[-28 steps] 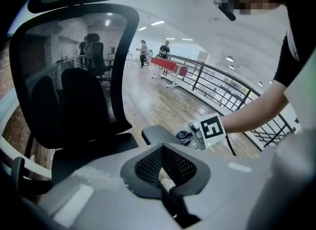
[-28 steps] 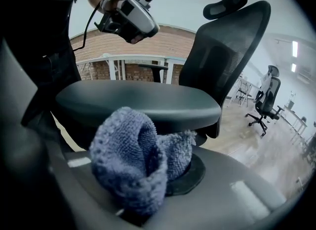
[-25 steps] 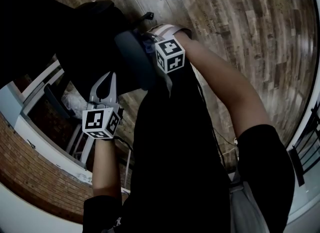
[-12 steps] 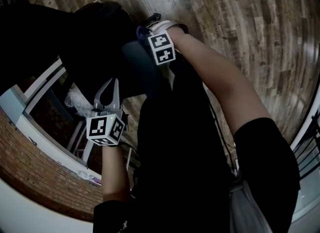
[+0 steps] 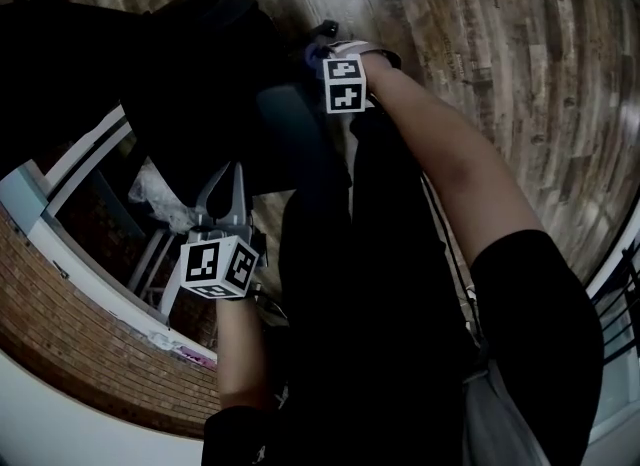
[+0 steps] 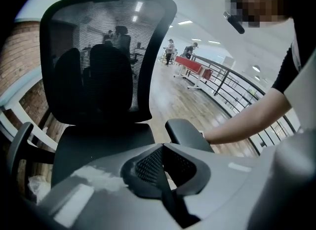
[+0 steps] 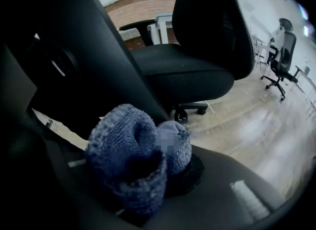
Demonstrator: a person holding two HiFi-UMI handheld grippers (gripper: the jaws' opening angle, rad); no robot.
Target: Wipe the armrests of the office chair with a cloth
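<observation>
The right gripper [image 7: 150,167] has its jaws closed on a bunched blue terry cloth [image 7: 133,147]. The cloth fills the gap between the jaws and bulges out above and ahead of them in two rounded lobes. In the right gripper view a dark slanting chair part [image 7: 98,61] runs just behind the cloth. Whether the two touch cannot be told.

In the head view the right gripper [image 5: 325,54] sits at the far end of the dark padded armrest [image 5: 290,139] of the black office chair [image 5: 190,74]. A sliver of the cloth [image 5: 314,52] shows at the gripper's tip, just beside the end of the pad. The person's bare right forearm [image 5: 440,164] runs back from the gripper along the right of the armrest.

The left gripper [image 6: 165,174] has its jaws drawn together along a single seam, with nothing between them. It is held well apart from the cloth, on the near side of the chair, and points at the black seat [image 6: 98,140] and the mesh backrest [image 6: 103,61]. In the left gripper view the same armrest [image 6: 187,133] stands just beyond the jaws. The forearm reaches in behind it from the right, and the cloth is hidden there. The opposite armrest [image 6: 17,147] shows at the left edge.

In the head view the left gripper [image 5: 228,189] lies near the seat's front. The wood plank floor [image 5: 500,54] and a brick wall [image 5: 80,324] surround the chair. A second office chair [image 7: 282,51] stands far off.
</observation>
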